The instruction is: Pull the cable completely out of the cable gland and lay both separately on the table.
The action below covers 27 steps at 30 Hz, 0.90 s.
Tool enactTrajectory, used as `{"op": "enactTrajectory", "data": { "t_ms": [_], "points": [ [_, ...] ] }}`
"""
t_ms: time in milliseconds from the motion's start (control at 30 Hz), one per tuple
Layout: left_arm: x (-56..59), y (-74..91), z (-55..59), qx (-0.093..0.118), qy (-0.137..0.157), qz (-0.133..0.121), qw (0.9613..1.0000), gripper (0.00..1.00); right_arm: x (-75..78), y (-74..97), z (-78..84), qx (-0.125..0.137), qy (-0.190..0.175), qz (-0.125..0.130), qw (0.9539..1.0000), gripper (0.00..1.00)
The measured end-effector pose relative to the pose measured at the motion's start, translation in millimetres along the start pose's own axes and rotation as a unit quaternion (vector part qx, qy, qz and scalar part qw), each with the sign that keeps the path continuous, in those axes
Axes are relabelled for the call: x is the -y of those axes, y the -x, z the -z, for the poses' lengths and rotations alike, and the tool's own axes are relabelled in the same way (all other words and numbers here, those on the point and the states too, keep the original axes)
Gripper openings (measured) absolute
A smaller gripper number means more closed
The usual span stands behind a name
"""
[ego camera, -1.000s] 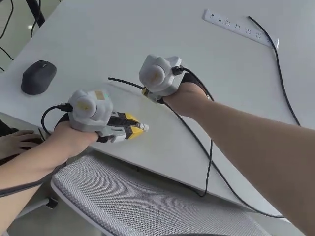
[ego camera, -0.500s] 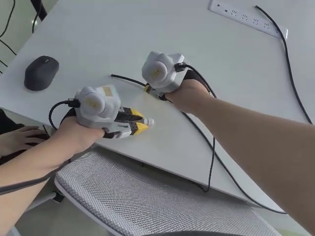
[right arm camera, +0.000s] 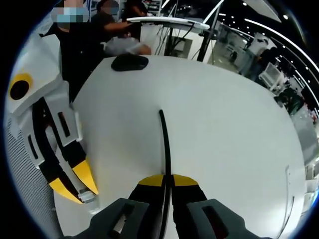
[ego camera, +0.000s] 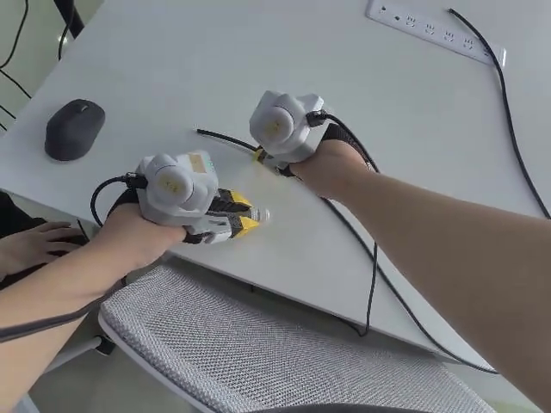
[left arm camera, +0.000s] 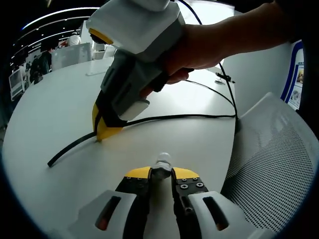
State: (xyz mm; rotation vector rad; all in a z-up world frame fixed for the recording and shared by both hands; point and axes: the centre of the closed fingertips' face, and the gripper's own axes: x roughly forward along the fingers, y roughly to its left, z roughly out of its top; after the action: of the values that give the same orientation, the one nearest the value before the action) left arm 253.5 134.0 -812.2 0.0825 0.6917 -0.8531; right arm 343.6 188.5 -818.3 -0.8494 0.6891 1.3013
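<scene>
Between the jaws of the left hand-held gripper (left arm camera: 160,173) sits the cable gland (left arm camera: 162,161), pinched. Just ahead, the right hand-held gripper (right arm camera: 168,178) clamps the black cable (right arm camera: 165,139), clear of it.

head view overhead; gripper views skim table (ego camera: 172,52).

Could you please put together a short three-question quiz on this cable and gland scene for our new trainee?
1. True or false: the cable runs through the cable gland.
2. Which gripper is shut on the cable? A) left gripper B) right gripper
3. In the head view, what lies on the table to the left of both grippers?

Key: 1 false, since cable and gland are apart, one in each gripper. 2 B. 3 a mouse.
</scene>
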Motion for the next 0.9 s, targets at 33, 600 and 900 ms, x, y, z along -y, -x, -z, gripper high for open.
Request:
{"op": "enactTrajectory", "data": {
  "t_ms": [33, 600, 900],
  "points": [
    [0.2, 0.0, 0.1, -0.001, 0.003, 0.001, 1.0000, 0.16, 0.1, 0.0, 0.0, -0.001, -0.002, 0.000, 1.0000, 0.00],
    [1.5, 3.8, -2.4, 0.001, 0.004, -0.006, 1.0000, 0.23, 2.1, 3.3, 3.4, -0.008, -0.004, 0.008, 0.9999, 0.08],
    [-3.3, 6.3, -3.9, 0.008, 0.007, -0.014, 0.9998, 0.27, 8.2, 15.6, -5.1, 0.015, -0.028, 0.023, 0.9992, 0.16]
  ]
}}
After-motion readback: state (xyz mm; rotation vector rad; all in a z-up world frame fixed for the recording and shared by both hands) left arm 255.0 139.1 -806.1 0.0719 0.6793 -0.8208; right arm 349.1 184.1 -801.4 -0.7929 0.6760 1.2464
